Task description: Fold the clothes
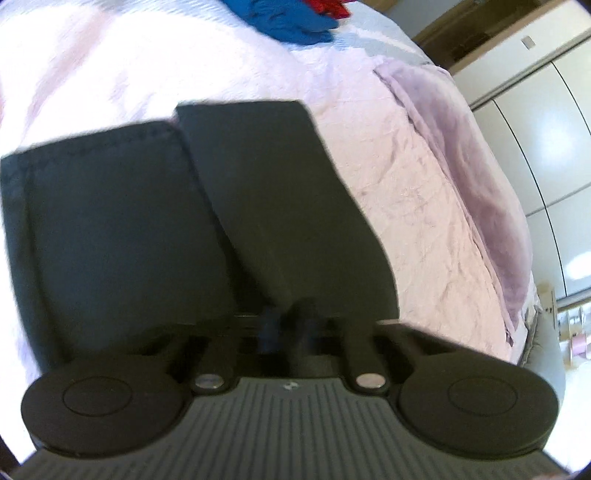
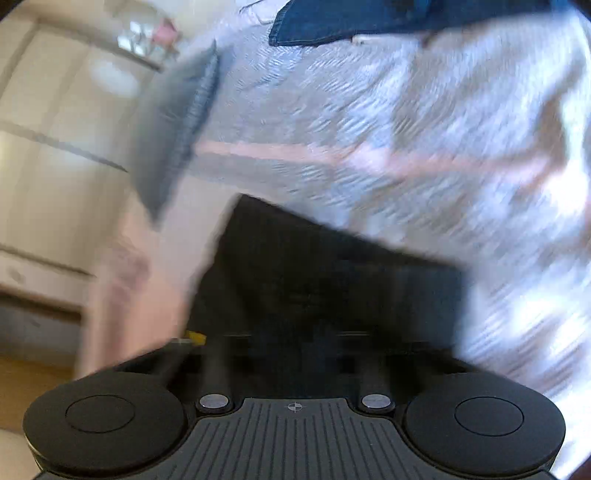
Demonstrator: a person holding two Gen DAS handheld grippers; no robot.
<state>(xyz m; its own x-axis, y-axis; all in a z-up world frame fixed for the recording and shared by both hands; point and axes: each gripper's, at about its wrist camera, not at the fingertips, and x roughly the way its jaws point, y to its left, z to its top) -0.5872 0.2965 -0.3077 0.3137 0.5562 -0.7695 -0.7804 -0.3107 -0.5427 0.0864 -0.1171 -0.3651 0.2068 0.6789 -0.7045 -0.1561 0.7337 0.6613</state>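
- Left wrist view: left tool [image 1: 177,122], fingers together, nothing seen between them, over a pale pink bedspread [image 1: 388,192].
- Blue garment [image 1: 291,18] and a red one [image 1: 332,7] heaped at the far edge of the bed; lilac blanket [image 1: 461,166] at right.
- Right wrist view, blurred: right tool [image 2: 332,251], jaws nearly together; any hold cannot be told.
- Dark denim garment [image 2: 369,22] lies on the bed at top; grey pillow [image 2: 173,129] at left.

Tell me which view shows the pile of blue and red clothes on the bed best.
The left wrist view: the blue and red clothes sit sharp at the top edge, bunched on the pale bedspread. The right wrist view is motion-blurred and shows no such pile, only a dark blue denim-like garment at its top edge.
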